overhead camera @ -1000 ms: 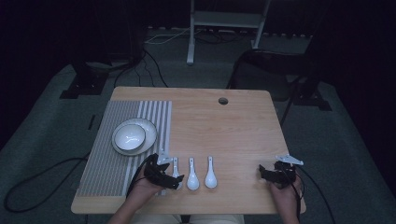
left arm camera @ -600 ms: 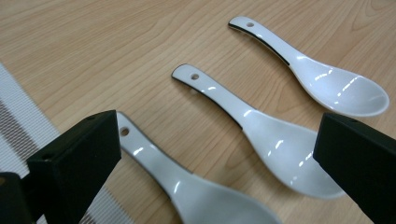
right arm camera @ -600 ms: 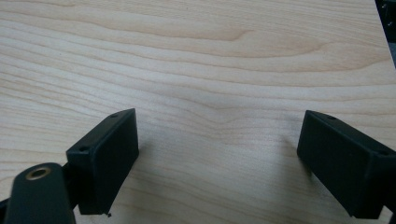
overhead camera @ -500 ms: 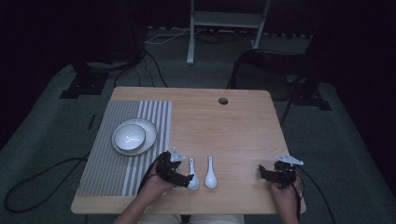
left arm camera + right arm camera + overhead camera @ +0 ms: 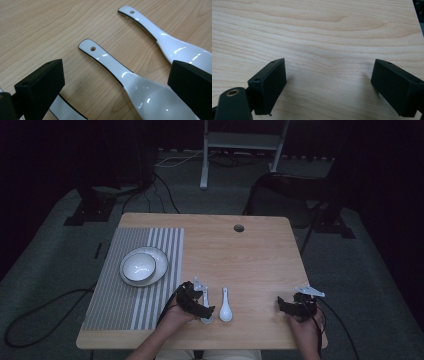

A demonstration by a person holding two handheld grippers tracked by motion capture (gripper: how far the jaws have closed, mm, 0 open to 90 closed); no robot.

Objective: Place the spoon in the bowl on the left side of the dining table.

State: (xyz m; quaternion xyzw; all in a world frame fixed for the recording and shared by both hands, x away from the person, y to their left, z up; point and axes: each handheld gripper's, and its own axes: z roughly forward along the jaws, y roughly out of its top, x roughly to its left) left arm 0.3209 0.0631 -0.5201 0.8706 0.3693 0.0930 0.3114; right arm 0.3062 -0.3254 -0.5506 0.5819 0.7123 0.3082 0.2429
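Note:
Three white ceramic spoons with dark-edged handles lie side by side near the table's front edge. My left gripper (image 5: 201,304) hovers low over them, open. The middle spoon (image 5: 140,87) lies between its jaws without touching them, and its bowl end (image 5: 206,319) pokes out below the hand. The right-hand spoon (image 5: 225,306) lies free just beside it (image 5: 170,42). A strip of the third spoon (image 5: 65,110) shows under the left jaw. My right gripper (image 5: 295,306) rests open near the front right corner, over bare wood (image 5: 328,85).
A white bowl (image 5: 138,265) sits on a white plate (image 5: 161,262) on a grey striped placemat (image 5: 115,300) covering the table's left part. A round cable hole (image 5: 239,228) lies near the far edge. A chair and a stand's base stand on the floor beyond.
My left gripper has shifted right, from the leftmost spoon to over the middle one. The right gripper has stayed put.

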